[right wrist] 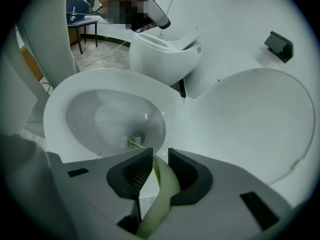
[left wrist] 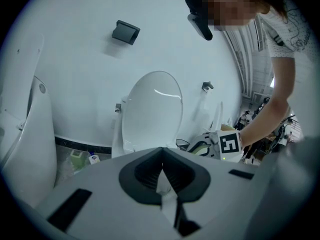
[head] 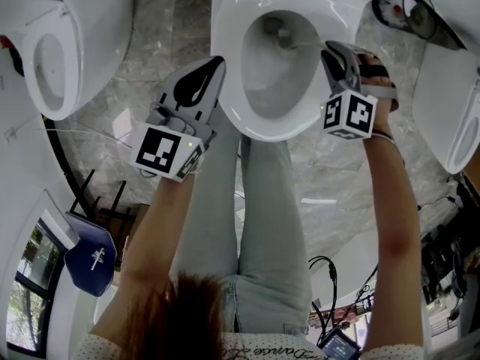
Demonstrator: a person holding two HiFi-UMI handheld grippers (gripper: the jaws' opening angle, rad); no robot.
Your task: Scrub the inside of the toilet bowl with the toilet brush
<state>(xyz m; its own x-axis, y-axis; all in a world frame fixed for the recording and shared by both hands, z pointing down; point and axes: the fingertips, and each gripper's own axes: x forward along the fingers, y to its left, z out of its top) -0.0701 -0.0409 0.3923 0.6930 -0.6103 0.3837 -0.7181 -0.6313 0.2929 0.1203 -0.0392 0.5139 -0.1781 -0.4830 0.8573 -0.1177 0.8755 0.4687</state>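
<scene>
Toilet brush is pointing down ahead of the right tongs, which are clamping its pale green handle. Its bristle head is sitting low inside the toilet bowl, near the drain. Left tongs are hanging closed and empty beside the rim. Scrubbing seems under way; the next move calls for sweeping the head round the wall

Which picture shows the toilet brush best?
The right gripper view: the toilet brush runs from the right gripper, green handle clamped, into the bowl. The head view shows it small; the left gripper view misses it.
</scene>
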